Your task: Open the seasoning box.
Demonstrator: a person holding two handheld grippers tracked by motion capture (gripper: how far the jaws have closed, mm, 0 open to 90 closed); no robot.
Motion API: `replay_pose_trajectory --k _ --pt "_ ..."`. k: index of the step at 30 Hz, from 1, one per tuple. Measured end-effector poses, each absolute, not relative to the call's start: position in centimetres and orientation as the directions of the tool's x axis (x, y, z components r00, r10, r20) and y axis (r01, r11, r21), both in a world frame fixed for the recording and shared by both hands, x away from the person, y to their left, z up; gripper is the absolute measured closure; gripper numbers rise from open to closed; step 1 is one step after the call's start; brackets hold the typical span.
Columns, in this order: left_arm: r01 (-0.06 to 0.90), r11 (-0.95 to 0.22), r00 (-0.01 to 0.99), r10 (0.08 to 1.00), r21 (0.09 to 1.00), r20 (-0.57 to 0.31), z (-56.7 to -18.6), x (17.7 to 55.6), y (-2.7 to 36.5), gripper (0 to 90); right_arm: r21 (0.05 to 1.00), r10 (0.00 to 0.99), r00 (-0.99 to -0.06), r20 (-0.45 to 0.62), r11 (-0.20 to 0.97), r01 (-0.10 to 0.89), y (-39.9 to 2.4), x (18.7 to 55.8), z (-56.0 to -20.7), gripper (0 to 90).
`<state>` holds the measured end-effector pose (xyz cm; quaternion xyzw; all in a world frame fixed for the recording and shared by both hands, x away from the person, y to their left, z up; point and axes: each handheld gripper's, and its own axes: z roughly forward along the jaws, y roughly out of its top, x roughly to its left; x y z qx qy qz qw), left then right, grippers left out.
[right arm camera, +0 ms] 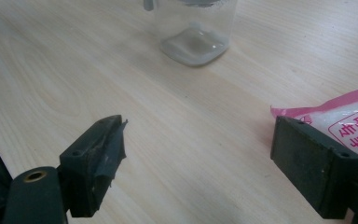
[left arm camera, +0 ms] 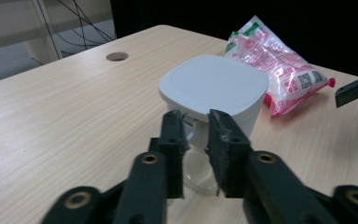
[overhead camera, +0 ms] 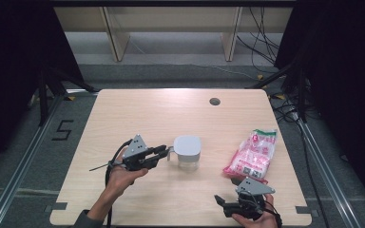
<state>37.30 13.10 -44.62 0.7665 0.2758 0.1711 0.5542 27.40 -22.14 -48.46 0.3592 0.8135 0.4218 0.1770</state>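
Clear jar's handle sits between left fingers.

Left tool, held by the left hand, points to the person's right with its forearm entering from the bottom edge; its jaws stand nearly closed, a narrow gap between them. Right tool, held low in the right hand, points left, jaws spread wide apart.
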Motion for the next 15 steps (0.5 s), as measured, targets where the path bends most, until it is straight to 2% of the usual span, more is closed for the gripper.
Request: replay_pose_trajectory --k 5,15 --pt "0.204 -0.219 0.795 0.606 0.954 -0.031 -43.9 37.6 12.3 88.9 0.814 0.726 -0.688 0.007 0.395 0.425 -22.1 27.6 -48.4 16.5" --pt "0.213 -0.225 0.8 0.599 0.951 -0.038 -43.6 38.6 10.6 89.2 0.815 0.751 -0.661 0.003 0.382 0.437 -22.2 27.4 -48.3 17.1"
